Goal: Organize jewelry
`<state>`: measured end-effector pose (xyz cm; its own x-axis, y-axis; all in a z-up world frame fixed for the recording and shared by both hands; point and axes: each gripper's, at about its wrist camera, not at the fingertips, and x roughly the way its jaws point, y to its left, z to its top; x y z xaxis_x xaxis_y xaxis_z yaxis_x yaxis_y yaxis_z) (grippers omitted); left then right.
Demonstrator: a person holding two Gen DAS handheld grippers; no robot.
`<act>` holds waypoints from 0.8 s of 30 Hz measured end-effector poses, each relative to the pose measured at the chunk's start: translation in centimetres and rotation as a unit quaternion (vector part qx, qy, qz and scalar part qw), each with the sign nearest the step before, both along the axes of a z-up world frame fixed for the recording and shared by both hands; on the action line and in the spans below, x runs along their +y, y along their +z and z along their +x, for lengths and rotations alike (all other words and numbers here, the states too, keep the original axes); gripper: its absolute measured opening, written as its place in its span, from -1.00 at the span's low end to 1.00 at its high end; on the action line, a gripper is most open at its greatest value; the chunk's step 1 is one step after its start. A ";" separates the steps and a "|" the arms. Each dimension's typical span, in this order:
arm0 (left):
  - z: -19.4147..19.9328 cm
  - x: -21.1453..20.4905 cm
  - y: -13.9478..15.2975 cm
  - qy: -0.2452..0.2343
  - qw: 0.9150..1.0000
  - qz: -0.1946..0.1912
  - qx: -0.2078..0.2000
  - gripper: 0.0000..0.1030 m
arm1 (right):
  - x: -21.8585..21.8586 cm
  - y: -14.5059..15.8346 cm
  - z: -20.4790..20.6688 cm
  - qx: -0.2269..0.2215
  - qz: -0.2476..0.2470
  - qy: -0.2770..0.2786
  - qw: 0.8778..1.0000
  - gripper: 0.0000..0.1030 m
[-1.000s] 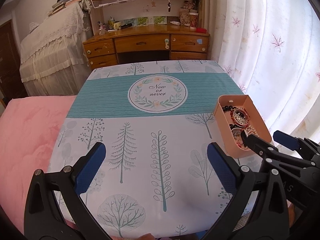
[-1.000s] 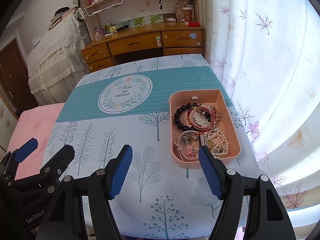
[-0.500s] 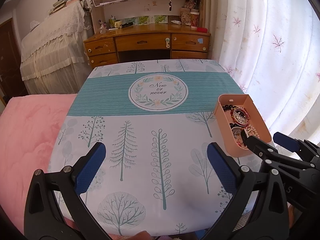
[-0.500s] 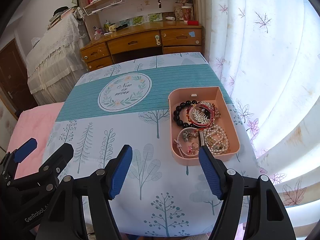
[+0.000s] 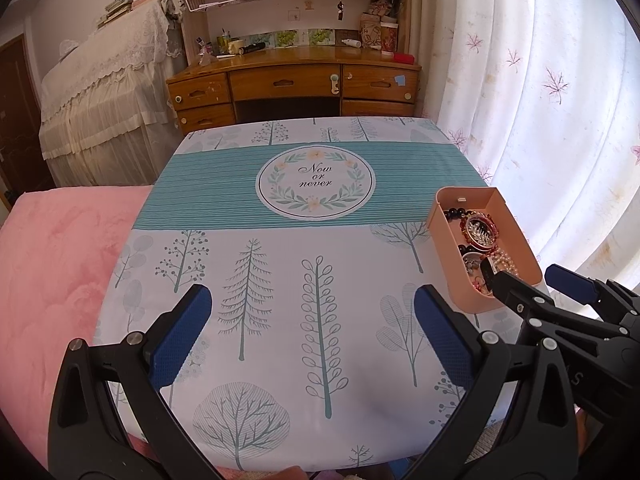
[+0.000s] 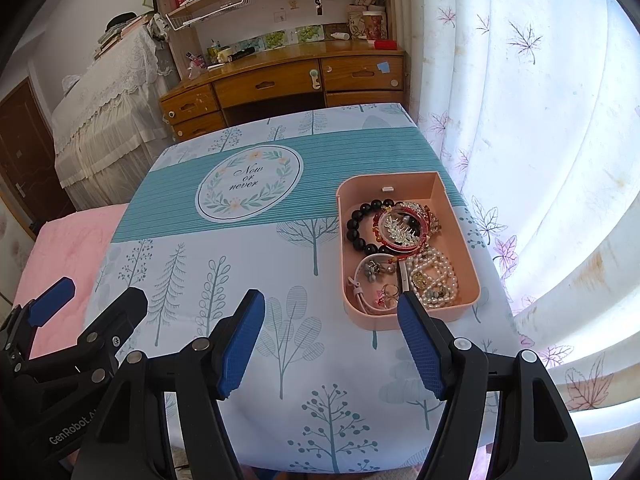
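My left tool (image 5: 312, 332) and right tool (image 6: 332, 340): both gaped, empty, above desk (image 6: 248, 280); jewelry tray (image 6: 468, 240) just ahead of right.

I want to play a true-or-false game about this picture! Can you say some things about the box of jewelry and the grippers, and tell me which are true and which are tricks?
1. The pink box sits on the tablecloth near the curtain. True.
2. The box is empty. False: it holds jewelry, including a black bead bracelet and a pearl strand.
3. The right gripper is open and holds nothing. True.
4. The left gripper is squeezing a bracelet. False: it is open over bare tablecloth.
5. The words on the tablecloth say "Now or never". True.
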<state>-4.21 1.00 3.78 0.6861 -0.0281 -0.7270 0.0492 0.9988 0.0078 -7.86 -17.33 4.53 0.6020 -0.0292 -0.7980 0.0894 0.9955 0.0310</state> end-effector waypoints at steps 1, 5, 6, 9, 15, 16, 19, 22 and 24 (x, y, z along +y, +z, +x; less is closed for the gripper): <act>0.0 0.0 -0.1 0.000 1.000 -0.001 0.001 0.96 | 0.0 0.0 0.0 0.001 0.000 0.000 1.000 0.36; 0.0 0.1 -0.2 0.000 1.000 -0.001 0.001 0.96 | 0.1 -0.1 -0.1 0.002 -0.001 -0.001 1.000 0.36; 0.0 0.1 -0.2 0.000 1.000 -0.001 0.001 0.96 | 0.0 -0.1 -0.1 0.001 0.000 -0.001 1.000 0.36; 0.0 0.1 -0.2 -0.001 1.000 -0.003 0.002 0.96 | 0.0 -0.1 -0.1 0.002 0.000 -0.001 1.000 0.36; 0.0 0.3 -0.4 -0.002 1.000 -0.006 0.005 0.96 | 0.1 -0.2 -0.1 0.003 -0.001 -0.001 1.000 0.36; 0.0 0.3 -0.4 -0.002 1.000 -0.007 0.005 0.96 | 0.1 -0.2 -0.1 0.003 -0.001 -0.001 1.000 0.36; 0.1 0.4 -0.6 -0.004 1.000 -0.012 0.009 0.96 | 0.1 -0.2 -0.2 0.003 -0.003 -0.002 1.000 0.36; 0.2 0.4 -0.7 -0.005 1.000 -0.013 0.012 0.96 | 0.1 -0.3 -0.1 0.005 -0.003 -0.003 1.000 0.36; 0.3 0.5 -0.7 -0.005 1.000 -0.013 0.014 0.96 | 0.1 -0.3 -0.1 0.006 -0.001 -0.003 1.000 0.36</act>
